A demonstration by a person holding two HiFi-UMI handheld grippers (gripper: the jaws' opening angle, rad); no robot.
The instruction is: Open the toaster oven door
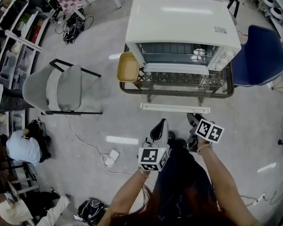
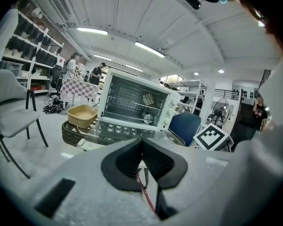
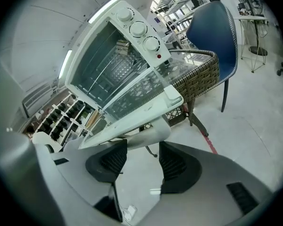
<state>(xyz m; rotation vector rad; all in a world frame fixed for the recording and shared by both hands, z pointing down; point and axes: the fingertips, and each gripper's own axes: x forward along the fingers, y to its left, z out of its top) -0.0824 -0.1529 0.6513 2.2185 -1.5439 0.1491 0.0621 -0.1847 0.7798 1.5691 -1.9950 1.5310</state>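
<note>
The white toaster oven (image 1: 181, 25) sits on a wicker table (image 1: 132, 89), with a tan tub (image 1: 128, 67) just beside its left end and a blue chair (image 1: 259, 55) to its right. Its glass door (image 1: 179, 81) is already down, lying roughly level out from the front, with the long white handle (image 1: 174, 108) at the near edge. The wire rack inside shows, and three white knobs (image 3: 138, 28) run down the control panel. The left gripper (image 1: 159, 131) is near the person, its jaws pressed together on nothing. The right gripper (image 1: 194, 121) sits just below the handle, its jaws spread and empty.
</note>
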